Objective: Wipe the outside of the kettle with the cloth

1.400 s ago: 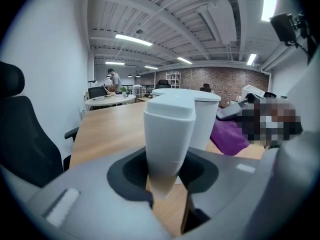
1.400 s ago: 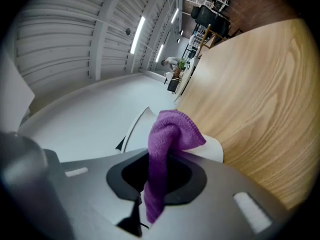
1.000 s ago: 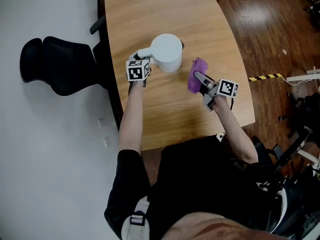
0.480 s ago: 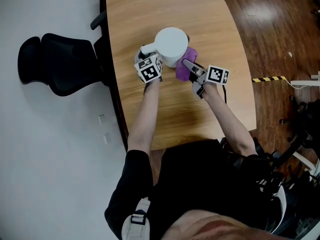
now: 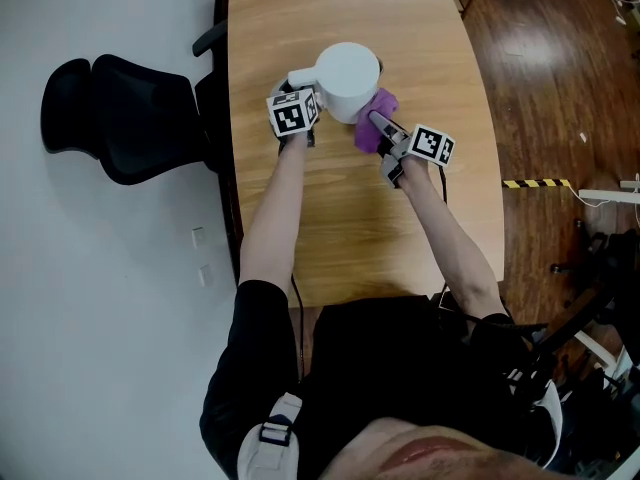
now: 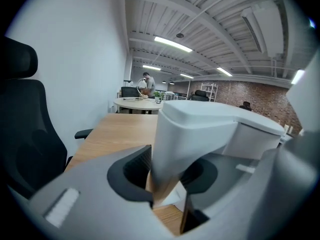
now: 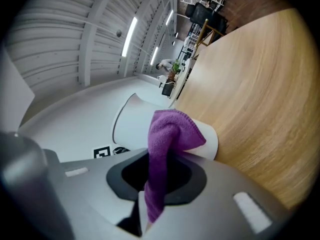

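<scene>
We are wearing a black top (image 5: 385, 353) with short sleeves. In each hand we are carrying moulded, pale grey tongs, the left tongs (image 5: 296, 93) and the right tongs (image 5: 374, 119). Each is bearing a white cube (image 5: 292, 116) printed with black square markers (dark oval recesses are showing behind the jaws).

The kettle (image 5: 347, 80) is showing smooth matt white plastic, the purple cloth (image 7: 172, 129) is looking fuzzy and looped, and the counter (image 5: 340, 228) is showing pale, lightly sheened wood grain.
</scene>
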Demonstrator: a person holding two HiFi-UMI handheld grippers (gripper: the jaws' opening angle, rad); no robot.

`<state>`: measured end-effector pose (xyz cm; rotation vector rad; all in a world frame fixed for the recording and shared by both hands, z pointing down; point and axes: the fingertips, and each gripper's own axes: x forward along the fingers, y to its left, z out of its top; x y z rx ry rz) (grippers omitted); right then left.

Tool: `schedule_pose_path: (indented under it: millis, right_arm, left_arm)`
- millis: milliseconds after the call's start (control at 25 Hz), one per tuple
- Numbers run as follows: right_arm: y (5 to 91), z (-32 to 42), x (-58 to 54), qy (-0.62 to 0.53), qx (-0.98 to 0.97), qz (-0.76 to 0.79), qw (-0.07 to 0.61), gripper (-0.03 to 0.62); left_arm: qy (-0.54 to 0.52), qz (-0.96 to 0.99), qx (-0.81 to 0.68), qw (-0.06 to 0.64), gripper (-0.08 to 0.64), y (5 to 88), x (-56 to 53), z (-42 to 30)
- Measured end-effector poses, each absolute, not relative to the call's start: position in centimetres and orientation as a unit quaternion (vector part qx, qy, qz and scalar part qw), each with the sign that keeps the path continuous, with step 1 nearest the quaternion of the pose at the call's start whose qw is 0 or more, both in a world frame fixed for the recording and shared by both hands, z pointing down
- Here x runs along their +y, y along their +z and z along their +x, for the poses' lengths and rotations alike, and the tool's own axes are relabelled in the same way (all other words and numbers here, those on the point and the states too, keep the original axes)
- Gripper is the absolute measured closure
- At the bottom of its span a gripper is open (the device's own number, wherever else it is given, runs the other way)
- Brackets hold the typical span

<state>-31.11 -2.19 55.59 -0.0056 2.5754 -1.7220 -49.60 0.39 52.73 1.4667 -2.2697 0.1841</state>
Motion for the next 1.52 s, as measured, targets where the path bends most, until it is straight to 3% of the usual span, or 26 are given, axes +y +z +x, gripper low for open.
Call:
schedule_pose_path:
  millis: [200, 320, 520, 640, 920, 1240, 1400, 1520]
  right_arm:
    - [56.4, -26.3, -1.2, -0.601, 0.797, -0.056, -0.013, 0.537]
    - [57.8, -21.2, -0.5, -0.619, 0.778, -0.107, -0.031, 0.537]
    - [44.5, -19.8, 0.8, -0.475, 0.875, 0.043, 0.089, 0.537]
    - [38.2, -17.1, 1.1, -0.476, 0.871, 0.038, 0.116, 0.537]
    - [25.0, -15.9, 7.1, -0.445, 0.871, 0.06, 0.198, 0.536]
    - [19.2, -15.5, 13.0, -0.407, 0.871, 0.111, 0.252, 0.536]
    - [17.0, -7.1, 16.3, -0.392, 0.866, 0.129, 0.281, 0.537]
    - [19.9, -3.6, 16.0, -0.405, 0.856, 0.131, 0.294, 0.537]
  left_arm:
    - [0.058, 0.565, -0.792, 0.225, 0.304, 54.4, 1.9, -49.8]
    - [0.038, 0.574, -0.782, 0.239, 0.295, 56.6, 5.0, -48.8]
    - [-0.163, 0.659, -0.699, 0.223, 0.424, 48.2, 10.1, -45.9]
    - [-0.256, 0.736, -0.599, 0.184, 0.493, 41.8, 10.9, -40.1]
    - [-0.433, 0.803, -0.406, 0.057, 0.558, 29.3, 19.5, -34.1]
    - [-0.418, 0.822, -0.384, -0.036, 0.56, 23.1, 30.9, -30.3]
    - [-0.401, 0.815, -0.408, -0.089, 0.56, 17.8, 35.9, -20.5]
    - [-0.383, 0.813, -0.427, -0.101, 0.56, 19.4, 37.3, -14.9]
